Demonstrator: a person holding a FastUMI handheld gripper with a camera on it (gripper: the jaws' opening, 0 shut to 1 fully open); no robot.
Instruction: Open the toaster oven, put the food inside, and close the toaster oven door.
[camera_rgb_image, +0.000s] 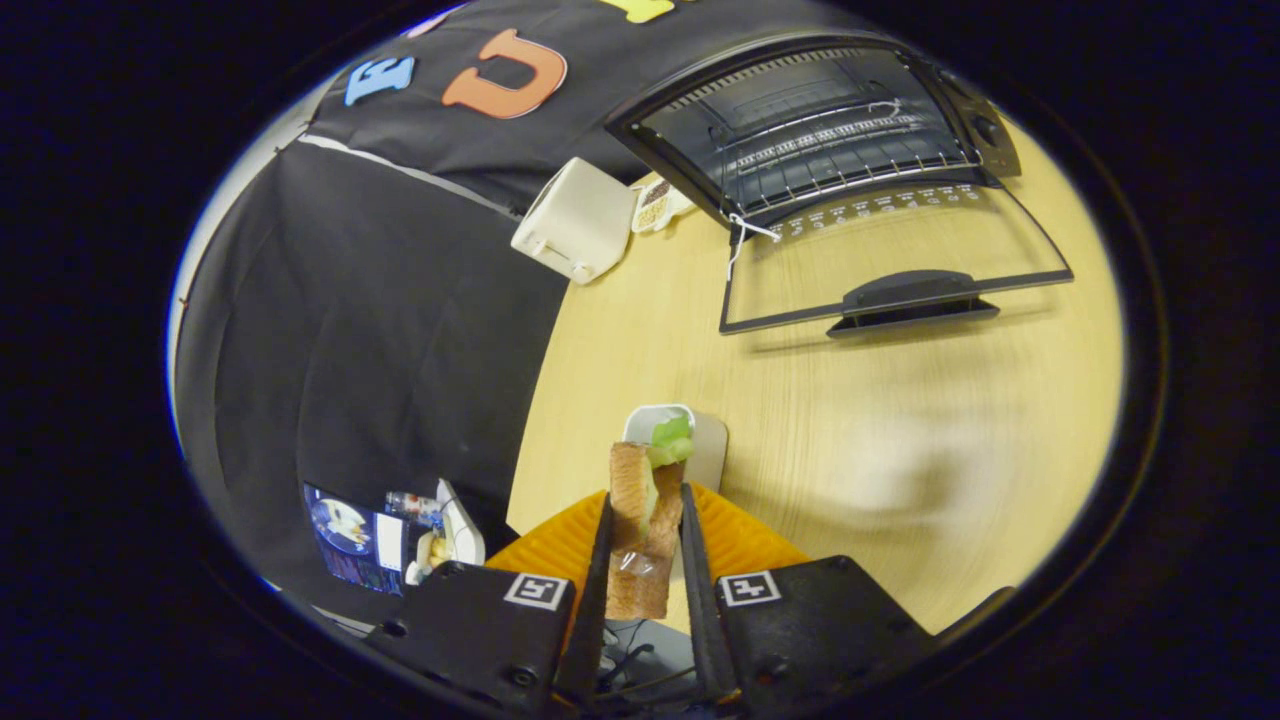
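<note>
A sandwich of brown bread with green filling stands upright between my fingers, and my gripper is shut on it, held above the wooden table. Far beyond the fingers, at the back of the table, stands the black toaster oven. Its glass door is folded down flat toward me, handle at the near edge. A wire rack shows inside the open cavity.
A white plate lies on the table just past the sandwich. A white boxy appliance stands left of the oven near the table's edge, with a small packet beside it. Clutter lies on the floor down to the left.
</note>
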